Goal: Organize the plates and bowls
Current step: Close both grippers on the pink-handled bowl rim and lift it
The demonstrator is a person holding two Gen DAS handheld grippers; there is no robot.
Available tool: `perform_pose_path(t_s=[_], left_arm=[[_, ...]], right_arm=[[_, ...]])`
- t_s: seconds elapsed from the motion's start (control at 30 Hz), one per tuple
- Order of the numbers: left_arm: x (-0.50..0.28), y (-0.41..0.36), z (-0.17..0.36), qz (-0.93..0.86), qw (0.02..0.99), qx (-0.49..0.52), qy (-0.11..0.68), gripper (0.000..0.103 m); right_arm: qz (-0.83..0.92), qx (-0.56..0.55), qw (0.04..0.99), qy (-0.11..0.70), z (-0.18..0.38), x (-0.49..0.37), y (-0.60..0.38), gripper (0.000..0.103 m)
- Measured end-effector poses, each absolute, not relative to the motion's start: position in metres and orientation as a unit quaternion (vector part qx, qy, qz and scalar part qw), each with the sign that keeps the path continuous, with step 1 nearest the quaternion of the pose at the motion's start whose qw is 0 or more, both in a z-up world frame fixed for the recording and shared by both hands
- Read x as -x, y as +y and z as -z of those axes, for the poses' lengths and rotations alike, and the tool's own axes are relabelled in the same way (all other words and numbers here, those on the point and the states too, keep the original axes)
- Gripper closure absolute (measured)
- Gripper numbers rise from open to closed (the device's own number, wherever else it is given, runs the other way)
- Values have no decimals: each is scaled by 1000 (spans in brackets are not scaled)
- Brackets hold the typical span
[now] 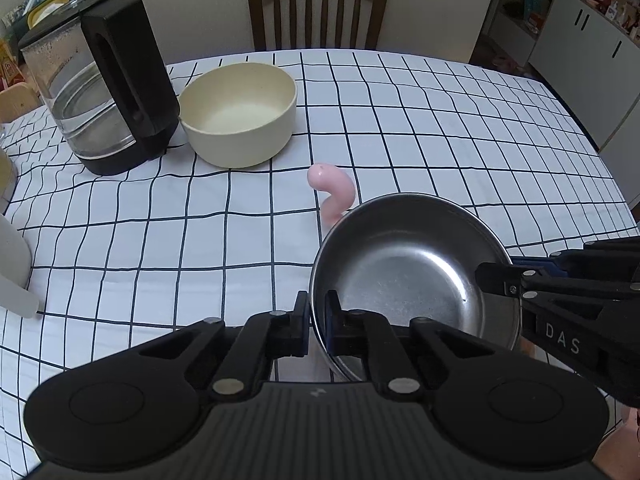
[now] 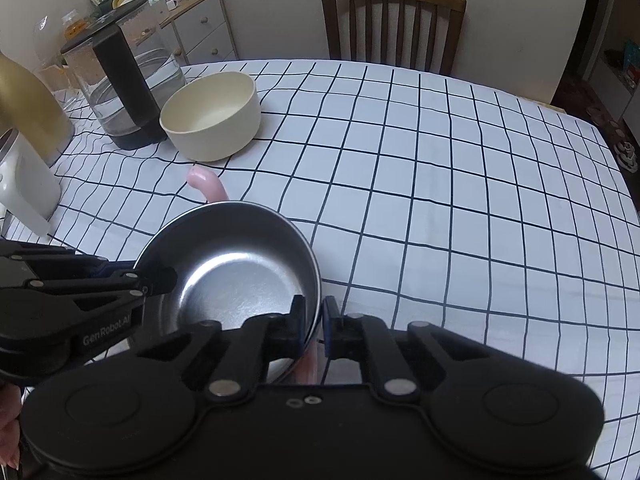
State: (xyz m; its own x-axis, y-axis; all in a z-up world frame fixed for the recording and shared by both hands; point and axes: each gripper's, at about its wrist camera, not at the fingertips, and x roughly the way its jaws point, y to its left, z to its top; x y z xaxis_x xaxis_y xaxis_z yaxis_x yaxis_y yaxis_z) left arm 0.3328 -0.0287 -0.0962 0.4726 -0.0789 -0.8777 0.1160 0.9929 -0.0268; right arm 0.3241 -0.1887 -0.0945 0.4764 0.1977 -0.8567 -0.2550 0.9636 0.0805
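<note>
Steel bowl: round, shiny metal bowl (image 1: 404,276) at the near edge of the counter (image 1: 440,120), which wears a white cloth with a black grid.
Left gripper (image 1: 317,316): jaws clamped on the bowl's left rim.
Right gripper (image 2: 315,320): jaws pinching the bowl's right rim.
Cream bowl: deep, round, empty cream bowl (image 1: 240,114), far left, just beside a glass kettle with black handle (image 1: 104,84).
Pink object: curved pink piece (image 1: 334,192) just beyond the steel bowl.
Chair: wooden chair (image 1: 318,8) at the far side.
</note>
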Motion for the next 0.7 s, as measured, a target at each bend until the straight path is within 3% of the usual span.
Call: perform_pose_path(t_s=[0.7], left_arm=[[-282, -19, 55, 69, 864, -11, 498, 98]], right_arm=[[-118, 25, 867, 484, 60, -280, -183, 97]])
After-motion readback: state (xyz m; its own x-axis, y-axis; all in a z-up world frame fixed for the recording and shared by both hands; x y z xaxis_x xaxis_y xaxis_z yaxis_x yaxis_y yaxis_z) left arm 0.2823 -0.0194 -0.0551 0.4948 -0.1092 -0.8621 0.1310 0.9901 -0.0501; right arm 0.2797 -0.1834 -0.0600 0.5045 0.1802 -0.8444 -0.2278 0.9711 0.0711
